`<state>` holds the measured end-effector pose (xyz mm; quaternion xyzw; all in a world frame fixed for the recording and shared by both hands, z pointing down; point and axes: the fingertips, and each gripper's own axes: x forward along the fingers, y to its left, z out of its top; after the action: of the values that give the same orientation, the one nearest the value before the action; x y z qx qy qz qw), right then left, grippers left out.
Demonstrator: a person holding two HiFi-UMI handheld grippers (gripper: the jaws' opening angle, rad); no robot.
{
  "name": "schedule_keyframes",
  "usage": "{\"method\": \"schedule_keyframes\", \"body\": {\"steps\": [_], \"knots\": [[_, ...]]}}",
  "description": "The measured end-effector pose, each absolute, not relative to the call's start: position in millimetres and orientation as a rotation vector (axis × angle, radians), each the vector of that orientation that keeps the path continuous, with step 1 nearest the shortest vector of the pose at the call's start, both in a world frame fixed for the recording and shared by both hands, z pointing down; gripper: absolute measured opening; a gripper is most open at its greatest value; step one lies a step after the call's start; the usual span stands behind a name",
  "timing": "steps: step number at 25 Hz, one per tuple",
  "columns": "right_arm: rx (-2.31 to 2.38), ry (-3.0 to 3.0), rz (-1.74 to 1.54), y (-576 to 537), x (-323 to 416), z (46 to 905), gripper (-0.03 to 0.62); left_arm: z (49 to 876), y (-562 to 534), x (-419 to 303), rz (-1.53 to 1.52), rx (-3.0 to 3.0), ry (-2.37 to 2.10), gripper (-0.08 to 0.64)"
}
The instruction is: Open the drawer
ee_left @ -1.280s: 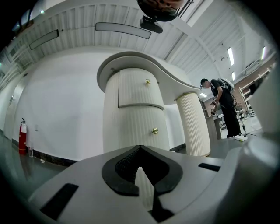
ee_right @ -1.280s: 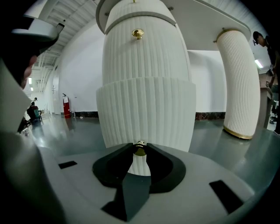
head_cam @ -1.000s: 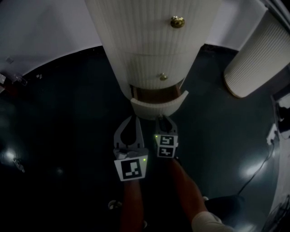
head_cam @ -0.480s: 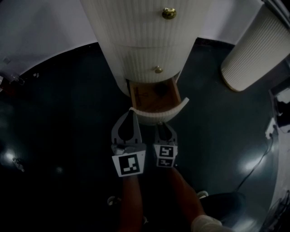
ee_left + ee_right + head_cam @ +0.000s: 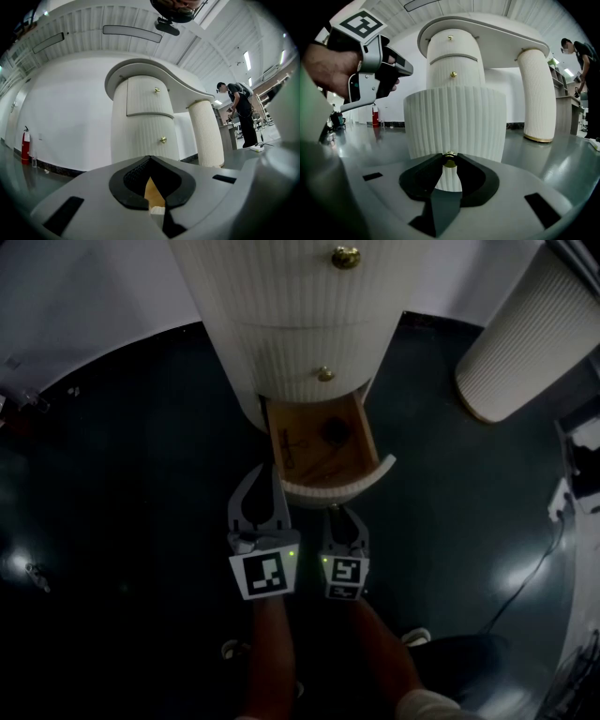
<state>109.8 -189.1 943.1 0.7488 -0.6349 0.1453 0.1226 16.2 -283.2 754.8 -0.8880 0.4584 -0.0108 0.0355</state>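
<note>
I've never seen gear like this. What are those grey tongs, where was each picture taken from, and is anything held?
No robot here: a person holds a two-jaw gripper in each hand. The top-down picture comes from a camera on their head; the other two from cameras riding on each gripper, looking along its jaws. A white ribbed cabinet stands on a dark floor, its bottom drawer pulled out, with a few dark items inside, too dim to name. The right gripper is closed on that drawer's brass knob. The left gripper is closed and empty, by the drawer's corner.
</note>
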Motion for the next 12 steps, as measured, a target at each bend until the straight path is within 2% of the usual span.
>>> {"method": "schedule_keyframes", "body": {"steps": [12], "knots": [[2.204, -1.885, 0.43, -182.6, 111.4, 939.9, 0.114, 751.3, -276.4, 18.6, -0.01, -2.721, 1.392, 0.002]]}}
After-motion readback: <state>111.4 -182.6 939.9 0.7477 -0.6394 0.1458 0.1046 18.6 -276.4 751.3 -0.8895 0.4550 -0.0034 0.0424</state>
